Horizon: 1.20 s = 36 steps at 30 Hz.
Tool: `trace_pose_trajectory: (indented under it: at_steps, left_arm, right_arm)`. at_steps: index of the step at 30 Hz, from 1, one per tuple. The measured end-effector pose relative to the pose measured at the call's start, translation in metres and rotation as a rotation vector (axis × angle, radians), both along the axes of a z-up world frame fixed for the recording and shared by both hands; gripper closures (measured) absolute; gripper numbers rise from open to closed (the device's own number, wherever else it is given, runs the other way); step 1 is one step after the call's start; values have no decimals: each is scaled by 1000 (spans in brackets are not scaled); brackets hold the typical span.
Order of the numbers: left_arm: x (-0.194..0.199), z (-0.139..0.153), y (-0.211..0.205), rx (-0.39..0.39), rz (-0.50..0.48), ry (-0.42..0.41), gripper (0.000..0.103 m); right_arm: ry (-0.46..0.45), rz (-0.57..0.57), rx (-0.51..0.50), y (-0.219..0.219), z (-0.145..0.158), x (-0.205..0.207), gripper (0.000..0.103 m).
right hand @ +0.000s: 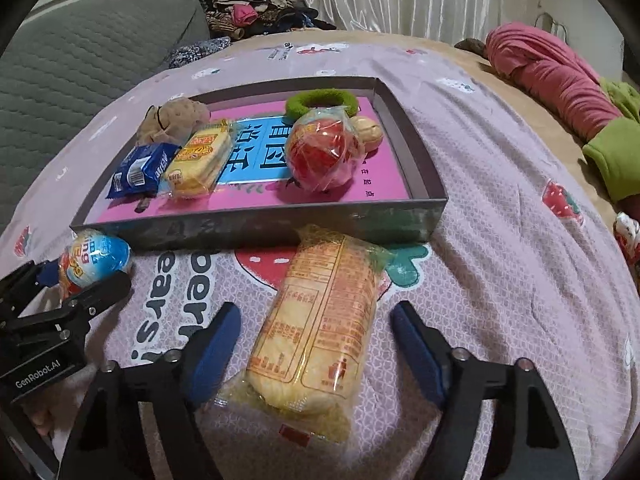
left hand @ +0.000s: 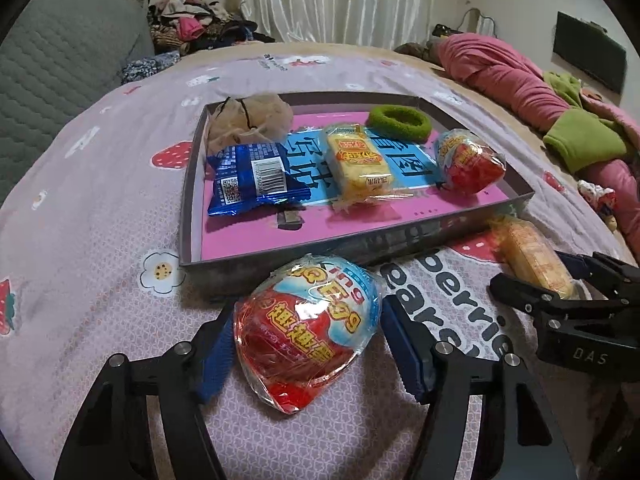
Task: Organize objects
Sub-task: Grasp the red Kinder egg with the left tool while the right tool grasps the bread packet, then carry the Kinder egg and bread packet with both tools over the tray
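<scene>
A grey tray (left hand: 188, 216) with a pink floor lies on the bed; it also shows in the right wrist view (right hand: 424, 176). It holds a blue snack packet (left hand: 252, 178), a yellow cake packet (left hand: 358, 162), a wrapped red-and-blue toy egg (left hand: 468, 162), a green hair band (left hand: 400, 122) and a beige mesh pouch (left hand: 248, 120). My left gripper (left hand: 308, 344) is open around a second toy egg (left hand: 308, 332) lying in front of the tray. My right gripper (right hand: 316, 340) is open around a second yellow cake packet (right hand: 320, 320) lying on the bedspread.
The pink strawberry bedspread (left hand: 100, 200) covers the bed. A grey quilted cushion (left hand: 52, 64) stands at the left, a clothes pile (left hand: 192, 20) at the back, pink and green clothing (left hand: 540, 88) at the right. A walnut (right hand: 366, 130) lies in the tray.
</scene>
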<state>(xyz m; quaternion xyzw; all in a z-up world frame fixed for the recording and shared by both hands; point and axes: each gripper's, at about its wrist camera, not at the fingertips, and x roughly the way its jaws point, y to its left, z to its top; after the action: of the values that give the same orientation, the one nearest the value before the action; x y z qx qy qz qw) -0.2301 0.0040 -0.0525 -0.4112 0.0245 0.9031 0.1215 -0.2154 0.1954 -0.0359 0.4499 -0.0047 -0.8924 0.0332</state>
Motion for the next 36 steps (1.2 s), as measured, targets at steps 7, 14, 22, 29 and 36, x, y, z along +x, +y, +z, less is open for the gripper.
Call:
trace_pose_trajectory:
  at_steps: [7, 14, 22, 29, 36]
  left_arm:
    - [2, 1, 1, -9, 14, -3, 35]
    - [10, 6, 4, 8, 19, -2, 35]
    - [33, 23, -2, 12, 66, 8, 35]
    - [77, 50, 4, -8, 124, 34, 35]
    - [132, 55, 10, -10, 138, 45, 35]
  right_arm:
    - [16, 80, 25, -12, 1, -2, 60]
    - [45, 122, -27, -12, 7, 15, 63]
    - [69, 131, -46, -8, 25, 41, 63]
    - [82, 138, -29, -5, 43, 74, 63]
    - [97, 143, -24, -5, 60, 106, 63]
